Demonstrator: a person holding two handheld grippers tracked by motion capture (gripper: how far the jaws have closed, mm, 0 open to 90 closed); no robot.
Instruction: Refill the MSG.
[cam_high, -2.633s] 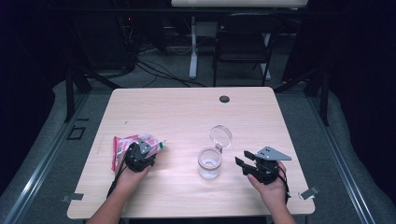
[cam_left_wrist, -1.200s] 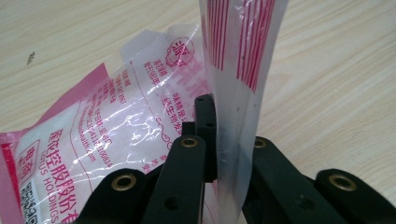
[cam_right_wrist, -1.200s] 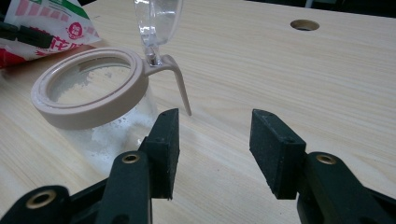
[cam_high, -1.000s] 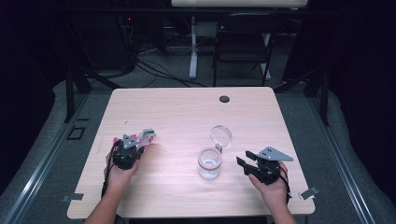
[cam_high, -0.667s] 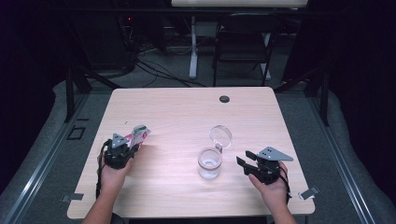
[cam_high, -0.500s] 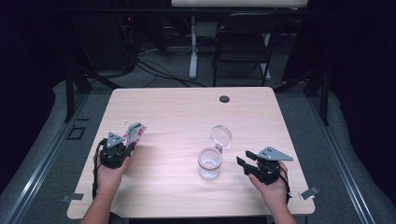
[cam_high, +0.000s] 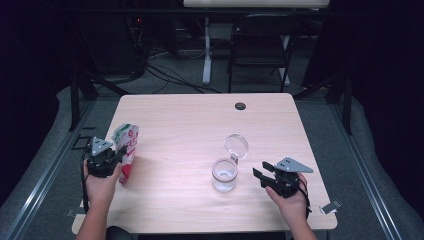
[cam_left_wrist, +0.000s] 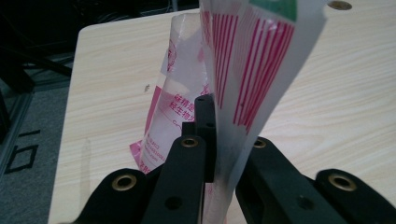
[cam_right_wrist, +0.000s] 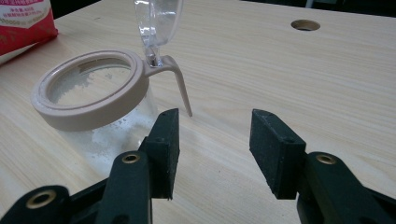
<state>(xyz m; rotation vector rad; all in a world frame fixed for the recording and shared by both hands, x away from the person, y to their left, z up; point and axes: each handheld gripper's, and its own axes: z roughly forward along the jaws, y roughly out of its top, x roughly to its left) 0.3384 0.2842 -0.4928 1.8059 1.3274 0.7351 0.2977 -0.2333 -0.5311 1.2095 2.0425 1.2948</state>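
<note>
The left gripper (cam_high: 116, 156) was clamped on a red-and-white plastic bag (cam_high: 126, 150), its jaws closed on the film with the bag pinched between the pads (cam_left_wrist: 205, 135). The bag stood roughly upright at the left edge of the table (cam_high: 190, 125), its lower end at or just above the tabletop; contact could not be confirmed. In the left gripper view, the bag (cam_left_wrist: 243, 65) rose from the jaws with red stripes and printed text visible. The right gripper (cam_high: 259, 172) rested near the front right of the table, jaws wide apart and holding nothing. A clear jar (cam_high: 224, 175) with a tan rim and raised hinged lid (cam_high: 235, 146) stood just beside its jaws.
</note>
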